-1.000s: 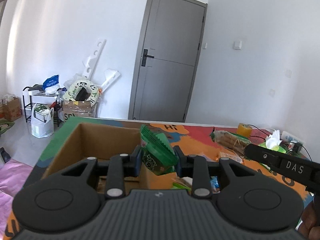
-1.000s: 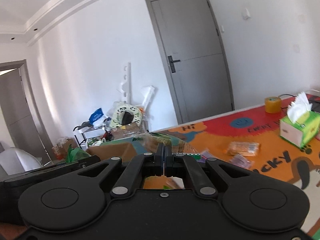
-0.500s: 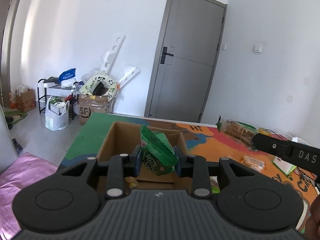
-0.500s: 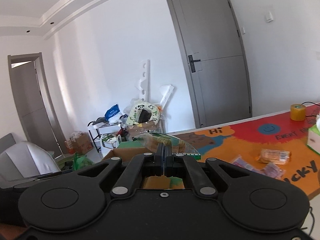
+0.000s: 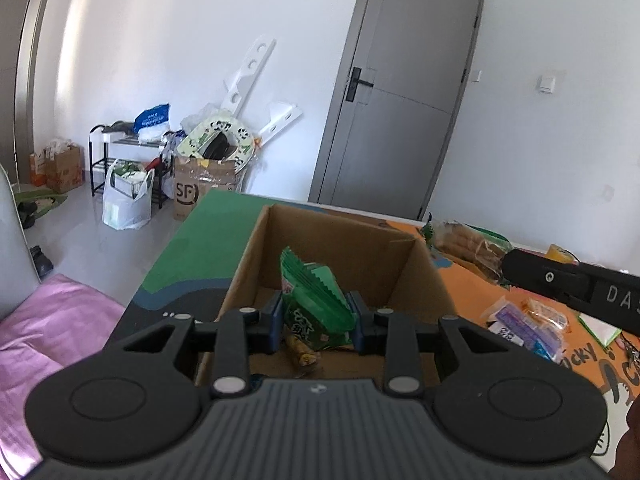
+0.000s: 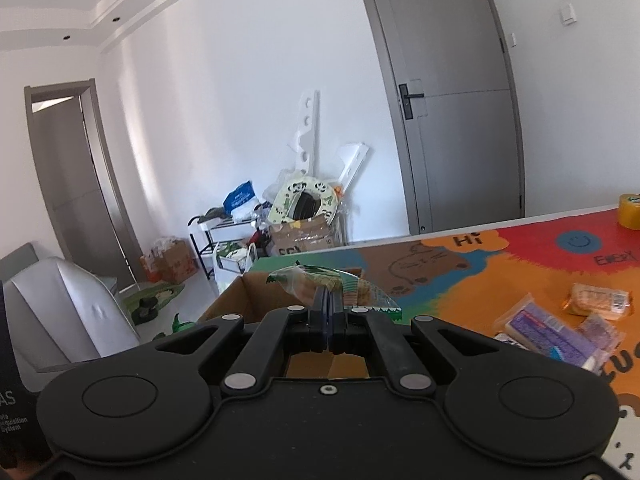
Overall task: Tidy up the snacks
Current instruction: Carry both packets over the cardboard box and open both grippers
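- Holding a green snack packet [image 5: 314, 306] in my left gripper [image 5: 316, 322], pads pressing both its sides, above the open cardboard box [image 5: 360, 248] on the colourful table mat [image 6: 500, 264].
- My right gripper [image 6: 328, 322] pinches a clear biscuit wrapper [image 6: 320, 282] by a thin fold, near the box's rim.
- Risk: that thin fold could slide out, dropping the wrapper outside the box.
- Risk: the two grippers are close and could collide over the opening.
- Loose packets [image 6: 560, 332] lie apart on the mat.
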A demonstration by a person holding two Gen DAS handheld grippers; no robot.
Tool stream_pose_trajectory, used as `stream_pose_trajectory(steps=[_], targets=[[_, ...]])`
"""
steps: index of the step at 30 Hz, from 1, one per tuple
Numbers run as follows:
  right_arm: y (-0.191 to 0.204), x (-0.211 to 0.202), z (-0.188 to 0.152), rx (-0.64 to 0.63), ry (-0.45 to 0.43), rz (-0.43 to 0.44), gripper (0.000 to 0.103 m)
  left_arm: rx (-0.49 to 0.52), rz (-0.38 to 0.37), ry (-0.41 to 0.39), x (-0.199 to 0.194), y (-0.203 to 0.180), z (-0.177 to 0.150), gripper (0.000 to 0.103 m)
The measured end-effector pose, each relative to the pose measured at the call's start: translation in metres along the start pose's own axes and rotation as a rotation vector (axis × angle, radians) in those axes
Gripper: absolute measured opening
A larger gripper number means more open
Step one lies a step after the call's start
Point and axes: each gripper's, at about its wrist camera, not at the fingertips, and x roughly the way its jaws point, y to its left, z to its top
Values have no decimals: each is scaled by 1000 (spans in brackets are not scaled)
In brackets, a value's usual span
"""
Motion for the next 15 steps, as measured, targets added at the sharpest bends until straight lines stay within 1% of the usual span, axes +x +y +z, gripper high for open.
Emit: stream_pose_trajectory(steps=[2, 5, 9, 11, 13, 15], targets=[[2, 7, 0, 1, 8, 7, 1, -5, 5, 9, 5, 2, 1, 32], [6, 15, 0, -3, 17, 15, 1, 10, 14, -3, 6, 4, 2, 37], [9, 24, 2, -3, 24, 24, 1, -19, 23, -13, 4, 10, 5, 42], [10, 29, 3, 0, 27, 31, 1, -26, 29, -22, 1, 13, 5, 43], [12, 33, 4, 8, 29, 44, 1, -40, 15, -26, -2, 17, 7, 43], [11, 37, 6, 29, 40, 54, 4, -45, 12, -26, -2, 18, 8, 43]])
